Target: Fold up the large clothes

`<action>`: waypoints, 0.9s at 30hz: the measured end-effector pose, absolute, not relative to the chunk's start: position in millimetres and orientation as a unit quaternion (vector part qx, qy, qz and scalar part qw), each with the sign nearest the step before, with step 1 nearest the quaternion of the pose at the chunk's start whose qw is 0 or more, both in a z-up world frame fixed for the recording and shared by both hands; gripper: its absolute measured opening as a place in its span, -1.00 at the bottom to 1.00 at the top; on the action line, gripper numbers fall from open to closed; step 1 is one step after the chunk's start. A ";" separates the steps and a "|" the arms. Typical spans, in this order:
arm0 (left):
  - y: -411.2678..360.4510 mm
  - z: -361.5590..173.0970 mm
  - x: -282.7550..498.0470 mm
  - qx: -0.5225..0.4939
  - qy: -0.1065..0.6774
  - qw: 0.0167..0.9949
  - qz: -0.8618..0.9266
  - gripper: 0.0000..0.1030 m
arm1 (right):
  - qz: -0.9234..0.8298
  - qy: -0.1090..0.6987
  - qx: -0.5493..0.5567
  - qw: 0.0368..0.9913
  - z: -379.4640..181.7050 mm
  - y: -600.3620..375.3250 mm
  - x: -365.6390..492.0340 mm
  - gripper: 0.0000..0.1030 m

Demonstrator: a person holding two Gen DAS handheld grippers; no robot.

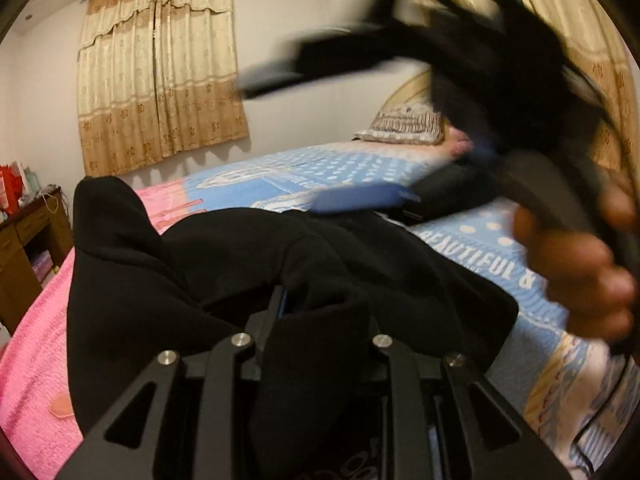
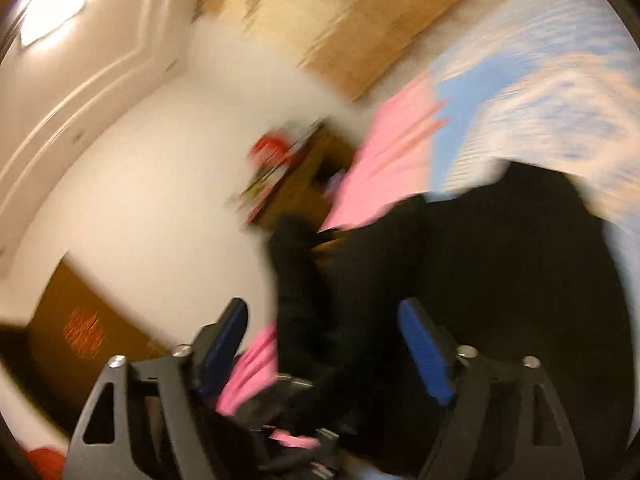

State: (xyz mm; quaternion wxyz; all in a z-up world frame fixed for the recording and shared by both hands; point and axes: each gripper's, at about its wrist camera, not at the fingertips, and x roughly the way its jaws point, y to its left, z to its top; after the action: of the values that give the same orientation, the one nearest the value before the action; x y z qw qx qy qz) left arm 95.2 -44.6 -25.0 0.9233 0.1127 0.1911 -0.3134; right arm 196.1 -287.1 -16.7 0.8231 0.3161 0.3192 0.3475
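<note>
Garment: the black garment (image 1: 224, 264) lies bunched on the bed (image 1: 360, 168), no neat fold visible; I judge most folding is left.
Left wrist view, my fingers: my left gripper (image 1: 308, 312) is closed on a thick fold of the cloth, which hides the pads.
Left wrist view, other hand: my right gripper (image 1: 316, 132) is blurred above the bed, spread wide.
Right wrist view, fingers: blue pads (image 2: 424, 348) wide apart, holding nothing; the cloth lies beyond them.
Right wrist view, pose: tilted strongly; the picture is very blurred.

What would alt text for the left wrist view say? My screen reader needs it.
The left gripper is shut on a black garment lifted over a bed with a pink and blue cover. The blurred right gripper, open, crosses the upper right; curtains hang behind.
</note>
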 end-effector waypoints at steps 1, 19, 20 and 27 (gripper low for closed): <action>-42.4 -24.0 93.4 0.112 0.189 0.923 -0.315 -0.53 | 0.356 0.333 0.287 0.825 -11.2 -275.6 209.9 0.57; -65.6 30.1 81.5 0.103 0.154 0.912 -0.365 -0.55 | 0.413 0.338 0.163 0.830 5.9 -228.4 244.6 -0.68; -76.9 38.9 79.6 0.105 0.146 0.910 -0.374 -0.55 | 0.412 0.330 0.168 0.833 11.3 -239.9 240.3 -0.69; -154.2 53.6 65.9 0.093 0.142 0.877 -0.449 -0.55 | 0.343 0.303 0.203 0.866 29.1 -362.5 195.0 -0.89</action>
State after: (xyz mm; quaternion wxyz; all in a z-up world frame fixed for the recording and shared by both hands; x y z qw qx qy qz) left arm 65.9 -154.2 53.6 0.8774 0.0926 0.1417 -0.4490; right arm 195.0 -362.5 29.1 0.8656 0.2028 0.3032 0.3430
